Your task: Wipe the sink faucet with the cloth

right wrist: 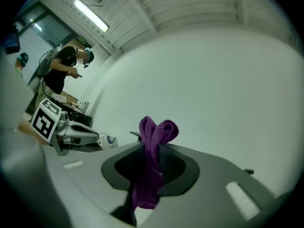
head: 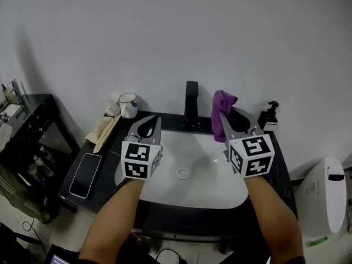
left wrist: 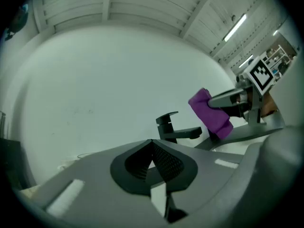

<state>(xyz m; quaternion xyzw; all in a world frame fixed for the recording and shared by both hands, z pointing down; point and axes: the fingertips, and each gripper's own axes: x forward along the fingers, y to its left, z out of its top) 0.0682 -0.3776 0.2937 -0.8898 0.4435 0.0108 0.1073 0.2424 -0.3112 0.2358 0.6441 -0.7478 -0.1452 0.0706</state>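
A black faucet [head: 191, 104] stands at the back of the white sink [head: 165, 186]; it also shows in the left gripper view as a black faucet [left wrist: 172, 128]. My right gripper [head: 223, 113] is shut on a purple cloth [head: 221, 113], held just right of the faucet and apart from it. The cloth [right wrist: 153, 160] bunches up above the jaws and hangs below them in the right gripper view. My left gripper [head: 156, 120] hovers over the sink's left side, shut with nothing in it. The cloth [left wrist: 210, 113] shows to the faucet's right from there.
A white mug [head: 128, 105] and a folded beige cloth [head: 103, 130] sit on the black counter at left, with a phone [head: 86, 175] nearer. A soap pump bottle [head: 270, 116] stands at back right. A black shelf [head: 30, 131] is at far left, a white bin [head: 324, 197] at right.
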